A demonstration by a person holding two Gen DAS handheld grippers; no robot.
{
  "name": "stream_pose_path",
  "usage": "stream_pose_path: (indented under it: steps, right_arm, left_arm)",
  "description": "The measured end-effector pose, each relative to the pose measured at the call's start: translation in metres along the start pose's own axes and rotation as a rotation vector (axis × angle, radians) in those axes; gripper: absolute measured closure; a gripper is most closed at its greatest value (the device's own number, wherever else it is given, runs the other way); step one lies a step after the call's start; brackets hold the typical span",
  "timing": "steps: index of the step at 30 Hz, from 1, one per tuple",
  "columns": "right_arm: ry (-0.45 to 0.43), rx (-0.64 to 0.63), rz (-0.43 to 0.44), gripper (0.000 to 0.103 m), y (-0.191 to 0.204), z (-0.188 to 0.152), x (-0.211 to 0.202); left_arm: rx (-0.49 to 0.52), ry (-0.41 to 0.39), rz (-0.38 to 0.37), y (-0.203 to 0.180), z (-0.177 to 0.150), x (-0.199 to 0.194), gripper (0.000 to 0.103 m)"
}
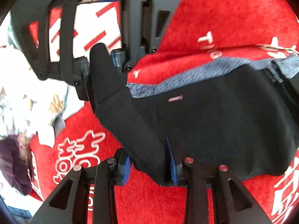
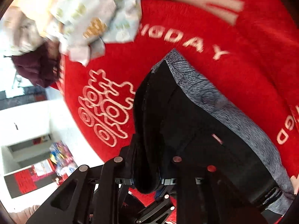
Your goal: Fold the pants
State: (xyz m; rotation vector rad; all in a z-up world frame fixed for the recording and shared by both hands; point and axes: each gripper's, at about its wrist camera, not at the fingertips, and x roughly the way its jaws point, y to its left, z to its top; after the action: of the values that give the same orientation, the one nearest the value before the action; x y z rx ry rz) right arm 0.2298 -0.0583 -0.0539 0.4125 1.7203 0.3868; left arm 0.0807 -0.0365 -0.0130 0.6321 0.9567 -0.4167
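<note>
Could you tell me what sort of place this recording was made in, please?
Probably a home, likely a bedroom. The black pants lie on a plush red blanket with a white double-happiness motif, other crumpled laundry is heaped beside them, and white cabinets stand beyond the edge.

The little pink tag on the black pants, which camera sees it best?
The right wrist view: the pink tag looks bigger and sharper on the black pants. The left wrist view shows it smaller and blurrier.
</note>
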Motion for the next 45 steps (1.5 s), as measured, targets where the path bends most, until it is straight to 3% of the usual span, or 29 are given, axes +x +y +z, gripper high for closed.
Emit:
stream_pose_path:
  steps: [9, 14, 18, 24, 31, 33, 35, 39, 41, 45]
  right_arm:
    - [-0.309, 0.095, 0.277, 0.082, -0.068, -0.102, -0.127]
    - [-0.467, 0.151, 0.319, 0.082, -0.116, -0.176, -0.184]
    - [-0.571, 0.228, 0.323, 0.082, -0.178, -0.246, -0.218]
    - [-0.648, 0.378, 0.344, 0.082, -0.266, -0.323, -0.221]
    - [-0.644, 0.564, 0.35, 0.082, -0.352, -0.37, -0.164]
    - [-0.635, 0.6, 0.338, 0.082, -0.366, -0.377, -0.149]
    - [-0.641, 0.636, 0.342, 0.081, -0.374, -0.384, -0.142]
    - [-0.642, 0.645, 0.289, 0.076, -0.371, -0.392, -0.147]
    - [-0.615, 0.636, 0.194, 0.076, -0.361, -0.392, -0.152]
    - [-0.573, 0.622, -0.009, 0.073, -0.344, -0.399, -0.166]
  left_arm:
    - [0.059, -0.157, -0.056, -0.045, 0.058, -0.089, 0.068]
    - [0.144, -0.232, -0.13, -0.11, 0.09, -0.131, 0.068]
    - [0.216, -0.247, -0.179, -0.169, 0.102, -0.145, 0.068]
    - [0.35, -0.228, -0.231, -0.276, 0.102, -0.143, 0.068]
    - [0.444, -0.122, -0.244, -0.35, 0.085, -0.105, 0.068]
    - [0.47, -0.114, -0.225, -0.358, 0.082, -0.101, 0.068]
    - [0.495, -0.122, -0.219, -0.359, 0.079, -0.102, 0.058]
    - [0.496, -0.092, -0.305, -0.34, 0.074, -0.114, 0.054]
    - [0.462, -0.091, -0.331, -0.318, 0.074, -0.125, 0.038]
    - [0.328, -0.08, -0.328, -0.259, 0.084, -0.137, 0.037]
